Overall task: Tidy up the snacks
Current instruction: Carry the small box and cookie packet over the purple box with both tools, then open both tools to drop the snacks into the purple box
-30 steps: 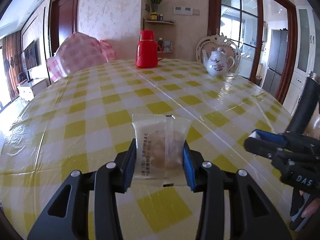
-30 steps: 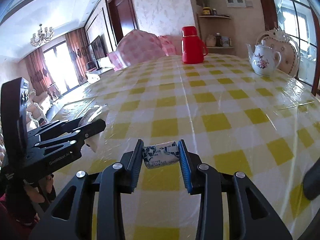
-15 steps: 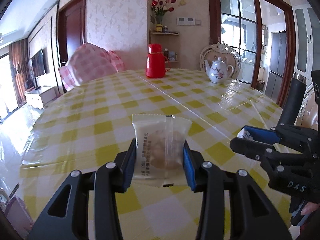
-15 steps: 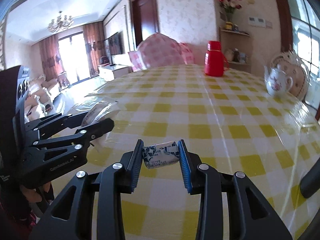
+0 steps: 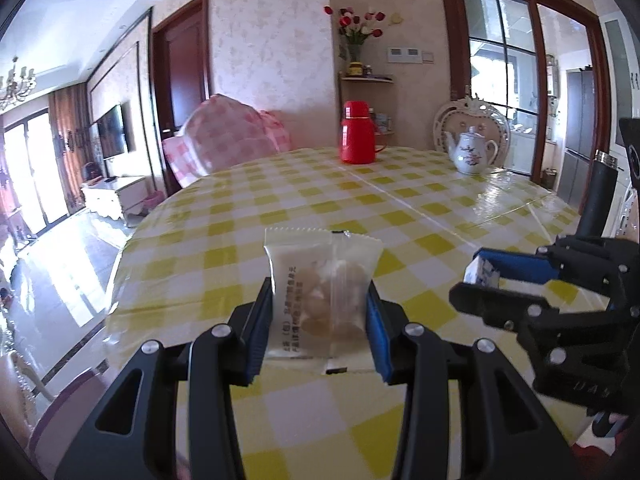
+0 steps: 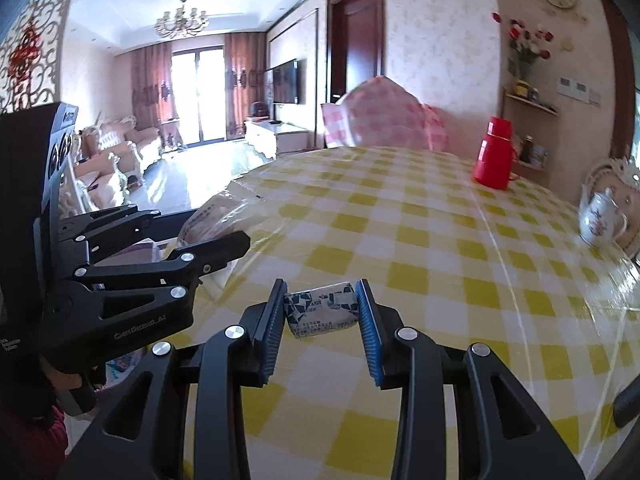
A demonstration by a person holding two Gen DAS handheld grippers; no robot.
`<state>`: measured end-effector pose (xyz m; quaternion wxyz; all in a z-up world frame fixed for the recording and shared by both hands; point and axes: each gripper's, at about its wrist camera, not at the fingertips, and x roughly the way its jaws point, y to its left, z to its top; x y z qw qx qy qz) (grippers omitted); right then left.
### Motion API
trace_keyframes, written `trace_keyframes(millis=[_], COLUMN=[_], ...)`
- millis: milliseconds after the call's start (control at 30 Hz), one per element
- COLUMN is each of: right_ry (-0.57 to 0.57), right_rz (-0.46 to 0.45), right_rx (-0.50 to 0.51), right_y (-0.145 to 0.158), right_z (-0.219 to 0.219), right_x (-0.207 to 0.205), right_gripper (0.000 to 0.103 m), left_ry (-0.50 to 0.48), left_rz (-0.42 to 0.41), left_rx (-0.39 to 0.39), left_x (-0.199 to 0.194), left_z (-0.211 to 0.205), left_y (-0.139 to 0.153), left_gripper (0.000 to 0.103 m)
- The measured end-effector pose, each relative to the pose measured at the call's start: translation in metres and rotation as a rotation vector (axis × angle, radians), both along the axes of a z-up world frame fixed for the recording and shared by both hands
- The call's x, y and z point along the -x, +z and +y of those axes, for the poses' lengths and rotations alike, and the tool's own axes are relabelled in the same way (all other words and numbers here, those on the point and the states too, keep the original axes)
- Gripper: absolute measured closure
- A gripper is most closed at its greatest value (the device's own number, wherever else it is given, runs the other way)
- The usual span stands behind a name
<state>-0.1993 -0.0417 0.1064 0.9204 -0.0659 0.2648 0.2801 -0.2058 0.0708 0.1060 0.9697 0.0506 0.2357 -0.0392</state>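
A translucent white pastry packet (image 5: 320, 300) is clamped in the left gripper (image 5: 318, 328), and a small blue-patterned wrapped sweet (image 6: 322, 310) in the right gripper (image 6: 320, 322). Both are carried above the yellow-checked tablecloth (image 5: 420, 208). A drop-off container must next be located; none is seen toward 12 o'clock.

I see a round table (image 5: 280, 216) covered with a yellow and white checked cloth under a shiny clear sheet. At its far side a red thermos jug (image 5: 357, 133) stands upright. To the right of it, well apart, stands a white teapot (image 5: 472, 153) with a flower pattern.
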Motion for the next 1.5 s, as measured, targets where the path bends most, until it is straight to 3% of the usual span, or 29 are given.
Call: trace_keyframes(millis=[167, 333, 567, 733, 767, 800, 833, 867, 933, 1033, 1167, 1233, 1300, 1500], right_ry=[0.085, 0.24, 0.47, 0.571, 0.584, 0.6, 0.602, 0.591, 0.542, 0.478, 0.471, 0.448, 0.422, 0.332], right_rz=[-0.005, 0.026, 0.105, 0.169, 0.181, 0.194, 0.188, 0.174, 0.139, 0.109, 0.21, 0.26, 0.316, 0.446], right_rx=[0.027, 0.083, 0.149, 0.184, 0.182, 0.185, 0.187, 0.187, 0.199, 0.206, 0.2, 0.227, 0.27, 0.377], right_y=[0.003, -0.006, -0.03, -0.047, -0.049, -0.049, -0.048, -0.046, -0.041, -0.033, -0.035, -0.041, -0.049, -0.076], right_z=[0.036, 0.093, 0.177, 0.22, 0.224, 0.229, 0.231, 0.231, 0.23, 0.225, 0.223, 0.224, 0.228, 0.233], right_x=[0.018, 0.043, 0.081, 0.101, 0.103, 0.105, 0.107, 0.108, 0.106, 0.103, 0.098, 0.094, 0.089, 0.076], right_gripper=[0.068, 0.068, 0.068, 0.066, 0.061, 0.055, 0.04, 0.027, 0.016, 0.017, 0.016, 0.016, 0.016, 0.016], left_ry=[0.055, 0.141, 0.215, 0.216, 0.22, 0.215, 0.224, 0.244, 0.27, 0.342, 0.562, 0.55, 0.513, 0.534], left_rz=[-0.004, 0.035, 0.12, 0.094, 0.07, 0.057, 0.049, 0.029, -0.006, -0.03, 0.072, 0.158, 0.297, 0.519], left_rx=[-0.031, -0.068, -0.031, 0.043, 0.055, 0.065, 0.065, 0.056, 0.032, -0.006, -0.038, 0.011, 0.085, 0.128], left_x=[0.028, 0.055, 0.087, 0.119, 0.125, 0.128, 0.132, 0.138, 0.145, 0.151, 0.144, 0.135, 0.12, 0.1], left_z=[0.028, 0.076, 0.162, 0.2, 0.206, 0.21, 0.213, 0.215, 0.213, 0.21, 0.211, 0.217, 0.223, 0.229], left_y=[-0.001, -0.007, -0.014, -0.01, -0.005, -0.001, 0.005, 0.011, 0.021, 0.029, 0.013, -0.001, -0.022, -0.07], left_gripper=[0.06, 0.06, 0.06, 0.059, 0.055, 0.032, 0.001, 0.002, 0.002, 0.002, 0.002, 0.002, 0.002, 0.002])
